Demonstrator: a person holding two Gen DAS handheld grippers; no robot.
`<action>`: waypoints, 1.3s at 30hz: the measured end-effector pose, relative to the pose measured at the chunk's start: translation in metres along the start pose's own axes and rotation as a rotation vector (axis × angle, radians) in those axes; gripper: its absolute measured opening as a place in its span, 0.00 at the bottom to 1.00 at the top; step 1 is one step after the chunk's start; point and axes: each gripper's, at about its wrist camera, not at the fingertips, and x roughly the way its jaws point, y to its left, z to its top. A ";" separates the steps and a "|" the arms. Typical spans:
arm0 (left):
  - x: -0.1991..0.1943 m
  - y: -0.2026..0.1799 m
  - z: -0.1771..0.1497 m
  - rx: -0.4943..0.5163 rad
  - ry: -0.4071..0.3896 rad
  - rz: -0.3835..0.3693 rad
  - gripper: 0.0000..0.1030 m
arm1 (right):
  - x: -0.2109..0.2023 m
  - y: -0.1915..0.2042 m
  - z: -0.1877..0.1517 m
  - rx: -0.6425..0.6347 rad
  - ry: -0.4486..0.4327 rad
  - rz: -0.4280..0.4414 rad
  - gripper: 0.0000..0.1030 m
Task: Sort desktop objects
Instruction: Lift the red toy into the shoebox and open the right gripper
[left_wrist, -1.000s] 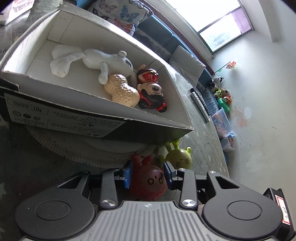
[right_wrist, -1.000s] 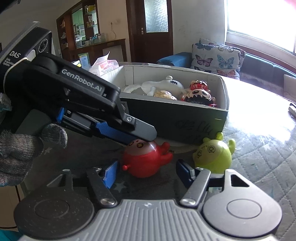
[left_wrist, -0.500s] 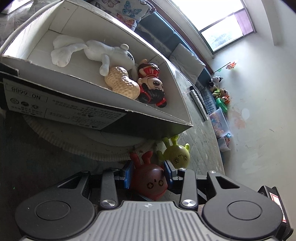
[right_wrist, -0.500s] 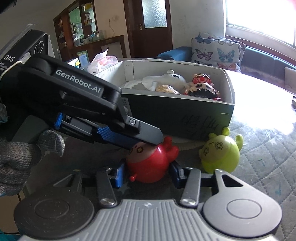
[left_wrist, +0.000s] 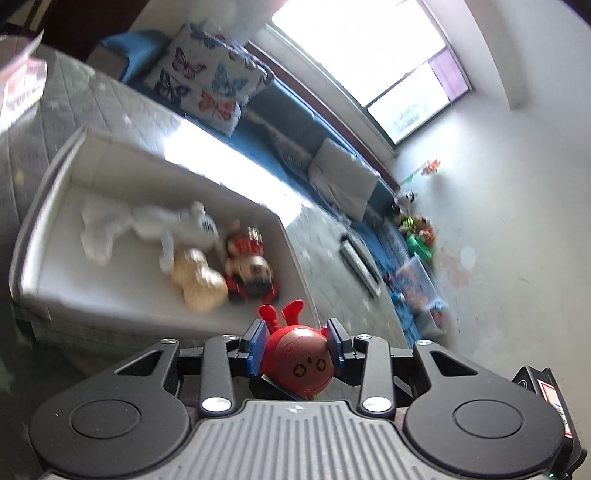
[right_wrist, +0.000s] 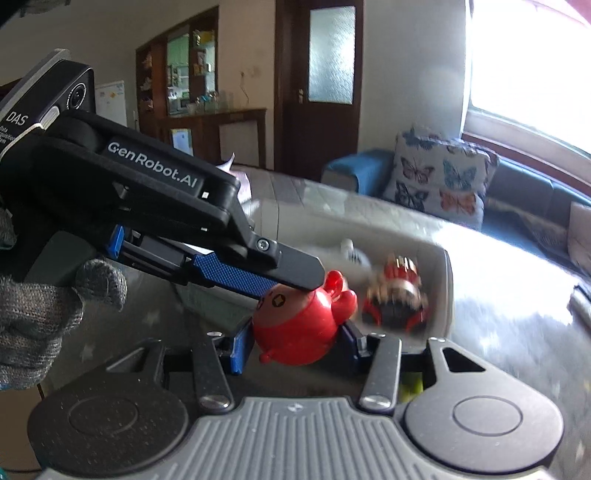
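A round red toy with two ears (left_wrist: 297, 360) sits between the blue pads of my left gripper (left_wrist: 297, 343), which is shut on it and holds it above the near wall of a white-lined box (left_wrist: 110, 302). In the right wrist view the same red toy (right_wrist: 299, 332) is also squeezed between the pads of my right gripper (right_wrist: 295, 343), with the left gripper (right_wrist: 236, 273) coming in from the left. The box holds a white plush dog (left_wrist: 155, 229), a beige peanut toy (left_wrist: 201, 284) and a red mouse doll (left_wrist: 251, 269).
A remote control (left_wrist: 360, 264) lies on the quilted table to the right of the box. A blue sofa with a butterfly cushion (left_wrist: 210, 81) runs behind the table. A gloved hand (right_wrist: 40, 325) holds the left gripper. A sliver of green toy (right_wrist: 412, 386) shows under the right gripper.
Both grippers have risen with the red toy, from table level beside the box to above its near wall. The right gripper closed on the toy. The green toy stayed below.
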 end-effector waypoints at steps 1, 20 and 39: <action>0.000 0.001 0.007 -0.001 -0.010 0.006 0.37 | 0.006 -0.001 0.007 -0.006 -0.001 0.006 0.47; 0.043 0.082 0.071 -0.105 -0.001 0.161 0.37 | 0.137 -0.028 0.051 0.056 0.184 0.175 0.47; 0.057 0.091 0.067 -0.088 0.033 0.210 0.37 | 0.160 -0.022 0.050 0.038 0.281 0.166 0.48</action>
